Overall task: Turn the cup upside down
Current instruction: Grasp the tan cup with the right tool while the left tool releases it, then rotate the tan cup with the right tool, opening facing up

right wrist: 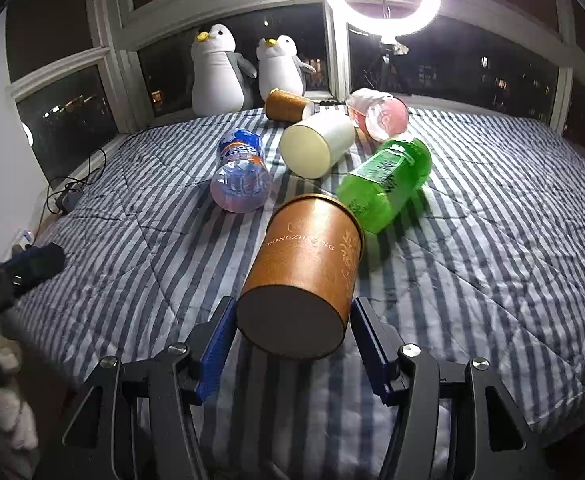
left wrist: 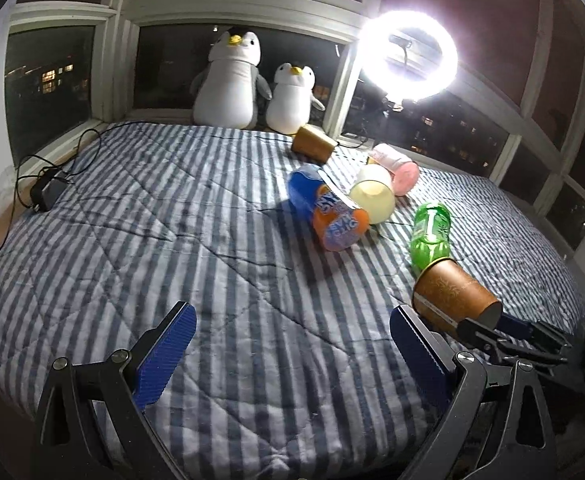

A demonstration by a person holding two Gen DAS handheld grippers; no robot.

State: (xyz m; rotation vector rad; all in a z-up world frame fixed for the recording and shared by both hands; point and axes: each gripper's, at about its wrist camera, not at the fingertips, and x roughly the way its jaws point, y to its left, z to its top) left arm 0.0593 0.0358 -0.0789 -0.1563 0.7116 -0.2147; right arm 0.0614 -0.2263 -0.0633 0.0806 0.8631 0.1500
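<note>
A brown paper cup [right wrist: 304, 276] with gold print is held between the blue pads of my right gripper [right wrist: 292, 320], tilted, its closed base toward the camera and its mouth pointing away, above the striped bed. The same cup [left wrist: 454, 294] shows at the right of the left wrist view, with the right gripper's fingers [left wrist: 504, 334] on its base end. My left gripper [left wrist: 292, 322] is open and empty, low over the blanket at the front of the bed.
On the striped blanket [left wrist: 172, 240] lie an orange-and-blue bottle [left wrist: 328, 212], a green bottle [left wrist: 430, 232], a cream cup [left wrist: 372, 196], a pink cup [left wrist: 398, 168] and a second brown cup [left wrist: 312, 142]. Two penguin plushes [left wrist: 232, 80] and a bright ring light [left wrist: 410, 56] stand at the window. Cables and a charger [left wrist: 50, 192] lie left.
</note>
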